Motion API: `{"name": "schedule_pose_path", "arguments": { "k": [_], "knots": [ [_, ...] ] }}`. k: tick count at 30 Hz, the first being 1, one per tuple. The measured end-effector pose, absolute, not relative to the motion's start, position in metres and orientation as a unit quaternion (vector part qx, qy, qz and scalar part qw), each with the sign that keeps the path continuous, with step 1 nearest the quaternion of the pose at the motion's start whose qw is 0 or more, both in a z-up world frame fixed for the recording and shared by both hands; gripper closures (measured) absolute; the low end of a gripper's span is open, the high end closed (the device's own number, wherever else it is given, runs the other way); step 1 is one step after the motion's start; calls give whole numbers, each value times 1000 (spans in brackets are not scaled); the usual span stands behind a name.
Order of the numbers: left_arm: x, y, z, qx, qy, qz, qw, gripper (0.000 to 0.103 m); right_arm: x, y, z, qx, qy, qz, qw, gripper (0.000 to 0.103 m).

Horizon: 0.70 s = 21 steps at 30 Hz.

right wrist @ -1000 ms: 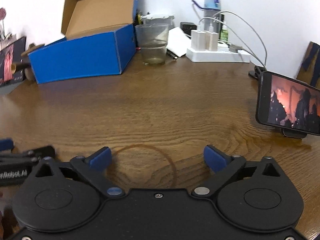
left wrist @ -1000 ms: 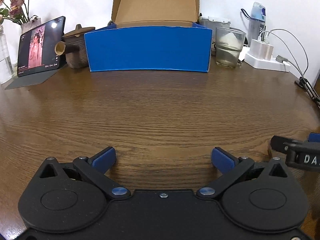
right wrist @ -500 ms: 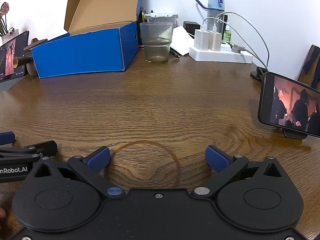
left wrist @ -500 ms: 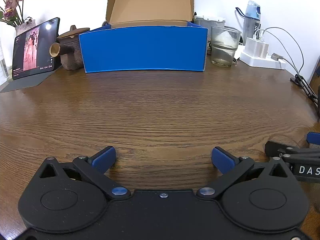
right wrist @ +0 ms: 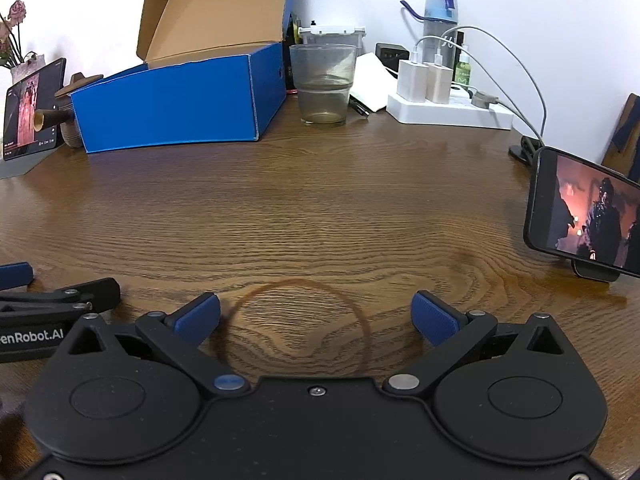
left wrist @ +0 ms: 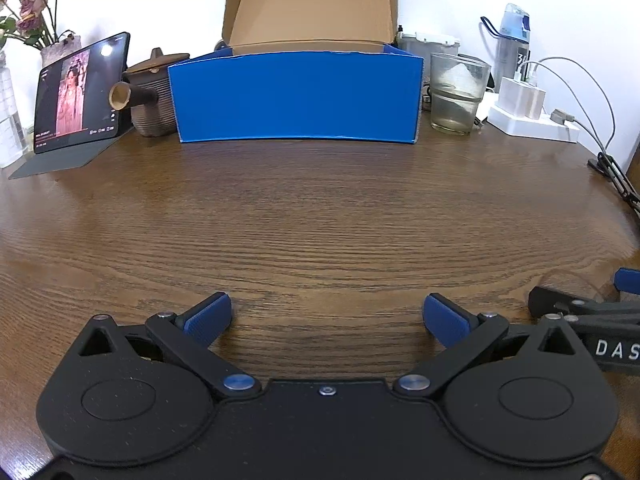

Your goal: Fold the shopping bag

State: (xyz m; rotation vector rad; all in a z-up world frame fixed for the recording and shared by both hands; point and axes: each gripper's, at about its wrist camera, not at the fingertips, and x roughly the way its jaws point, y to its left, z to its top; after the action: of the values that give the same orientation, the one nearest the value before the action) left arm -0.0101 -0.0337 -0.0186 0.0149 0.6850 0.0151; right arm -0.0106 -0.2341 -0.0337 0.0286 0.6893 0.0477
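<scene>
No shopping bag shows in either view. My left gripper point(left wrist: 327, 318) hovers low over the brown wooden table point(left wrist: 320, 220), its blue-padded fingers spread wide with nothing between them. My right gripper point(right wrist: 316, 316) is likewise open and empty, above a faint round stain point(right wrist: 296, 320) in the wood. Each gripper appears at the edge of the other's view: the right gripper point(left wrist: 588, 312) at the far right of the left wrist view, the left gripper point(right wrist: 48, 300) at the far left of the right wrist view. They sit side by side near the table's front edge.
An open blue cardboard box point(left wrist: 298, 98) stands at the back. Beside it are a tablet point(left wrist: 80, 94), a brown teapot point(left wrist: 154, 96), a glass point(left wrist: 456, 94), a power strip with chargers point(right wrist: 444, 108) and a water bottle point(right wrist: 440, 12). A phone on a stand point(right wrist: 584, 216) is at the right.
Both grippers have drifted slightly, so the box and the back objects shift a little in view. Both stay open and empty.
</scene>
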Motion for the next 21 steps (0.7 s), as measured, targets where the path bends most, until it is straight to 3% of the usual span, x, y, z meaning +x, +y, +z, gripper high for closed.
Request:
{"name": "schedule_pose_path", "arguments": {
  "k": [21],
  "knots": [
    [-9, -35, -19, 7, 336, 8, 942, 0, -11, -236, -35, 14, 338, 24, 941, 0]
  ]
}}
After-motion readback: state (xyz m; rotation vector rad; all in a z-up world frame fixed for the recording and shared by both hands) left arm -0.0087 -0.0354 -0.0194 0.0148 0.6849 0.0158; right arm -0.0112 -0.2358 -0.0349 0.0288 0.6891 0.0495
